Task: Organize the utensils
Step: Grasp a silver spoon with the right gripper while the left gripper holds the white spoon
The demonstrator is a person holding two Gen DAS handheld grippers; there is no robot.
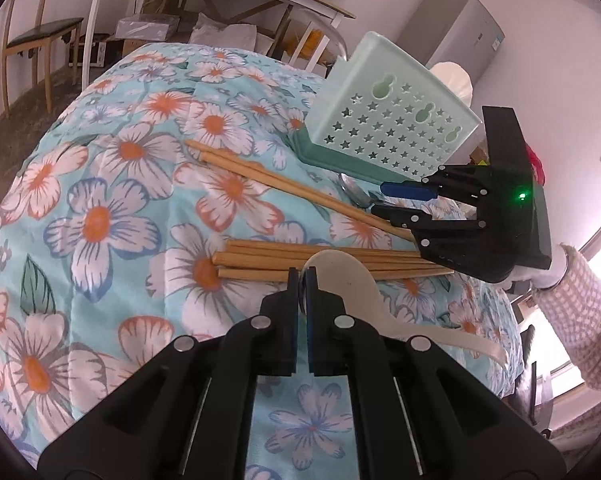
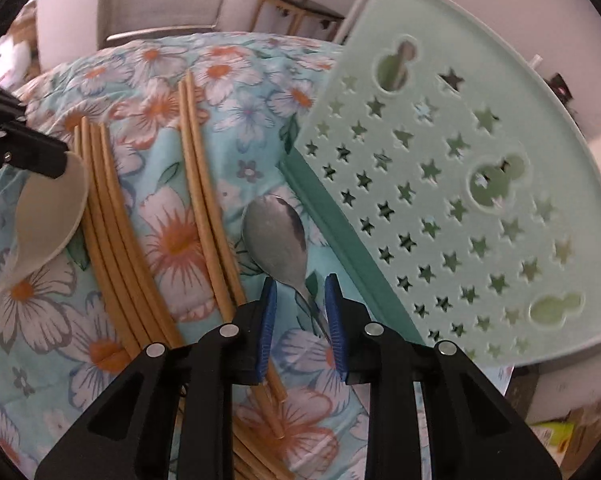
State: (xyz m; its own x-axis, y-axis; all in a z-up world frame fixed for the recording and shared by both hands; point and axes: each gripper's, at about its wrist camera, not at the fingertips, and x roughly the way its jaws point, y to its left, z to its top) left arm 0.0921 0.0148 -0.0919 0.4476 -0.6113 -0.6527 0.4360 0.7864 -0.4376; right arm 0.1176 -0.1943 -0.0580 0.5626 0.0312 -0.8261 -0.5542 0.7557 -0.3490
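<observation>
Floral cloth (image 1: 112,216) spread over a table. Left gripper (image 1: 300,280) clamped shut on rim of white spoon (image 1: 352,284), at near side of cloth. Right gripper (image 2: 300,292) partly open, blue pads either side of metal spoon's (image 2: 276,236) handle, not pressing on it. Four chopsticks (image 1: 324,262) bundled just beyond white spoon; two more chopsticks (image 1: 268,178) farther off. Mint holder (image 1: 392,120) with star cut-outs at far right, just beside metal spoon.
</observation>
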